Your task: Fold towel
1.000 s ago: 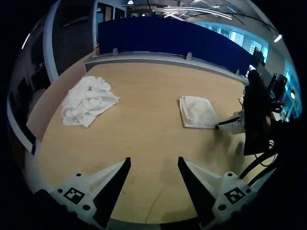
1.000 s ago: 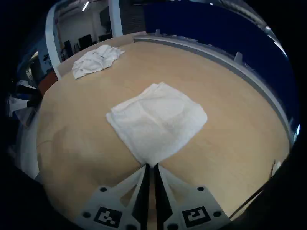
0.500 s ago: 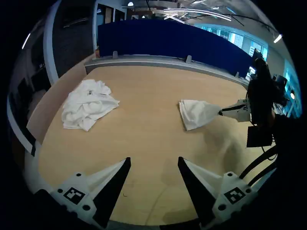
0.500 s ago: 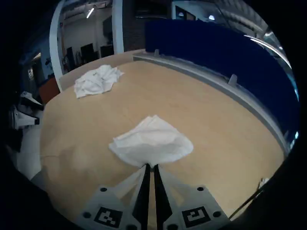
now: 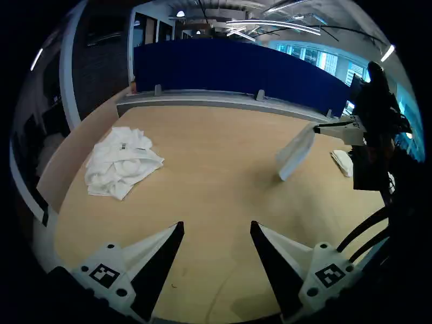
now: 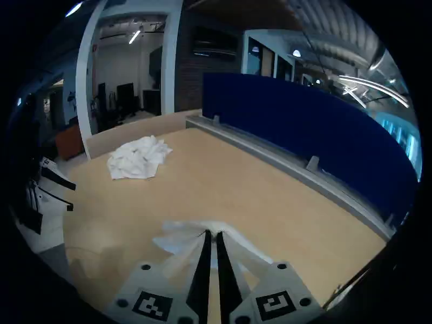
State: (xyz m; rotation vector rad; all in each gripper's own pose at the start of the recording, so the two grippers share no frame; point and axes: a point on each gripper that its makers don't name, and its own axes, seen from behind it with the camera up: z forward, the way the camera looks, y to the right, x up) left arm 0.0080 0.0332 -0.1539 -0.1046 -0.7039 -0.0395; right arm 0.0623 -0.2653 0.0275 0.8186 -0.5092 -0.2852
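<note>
in the left gripper view the left gripper point(image 5: 216, 224) hangs low over the table point(image 5: 216, 178), its fingers spread wide with nothing between them. in the right gripper view the right gripper point(image 6: 213, 233) has its fingers pinched tight on an edge of the towel point(image 6: 175, 244), which droops below them. seen from the left gripper view, the towel dangles as a folded flap, apparently clear of the wood. the step looks like carrying it to a stack, since a folded cloth point(image 5: 342, 162) lies just beyond it. to do this well, hold the pinch firm, travel level and slowly so the layers don't slide open, and lay it flat before letting go. farther off sits a rumpled heap of towels point(image 5: 121, 167), then the blue divider point(image 5: 232, 65).
</note>
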